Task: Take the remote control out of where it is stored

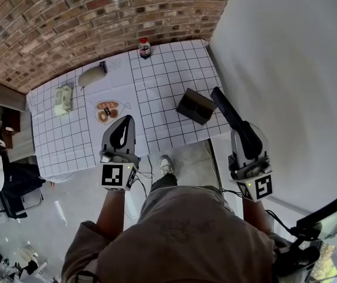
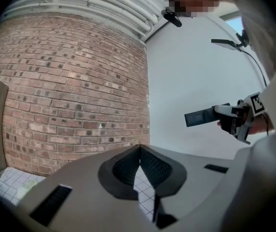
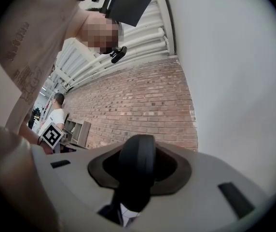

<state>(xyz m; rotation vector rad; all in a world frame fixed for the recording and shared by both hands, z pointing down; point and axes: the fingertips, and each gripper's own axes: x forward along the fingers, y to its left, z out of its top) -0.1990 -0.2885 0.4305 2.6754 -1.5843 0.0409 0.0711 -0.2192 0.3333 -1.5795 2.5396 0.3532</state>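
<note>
Right gripper clamps the slim black plastic remote control by one end; leverage may slip it. Left gripper pinched together, empty.

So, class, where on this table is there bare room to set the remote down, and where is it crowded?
Bare cloth lies between the bottle and the dark box, and on the front left corner in front of the pale packet. The back left is crowded: grey pouch, packet and food picture sit close together.
</note>
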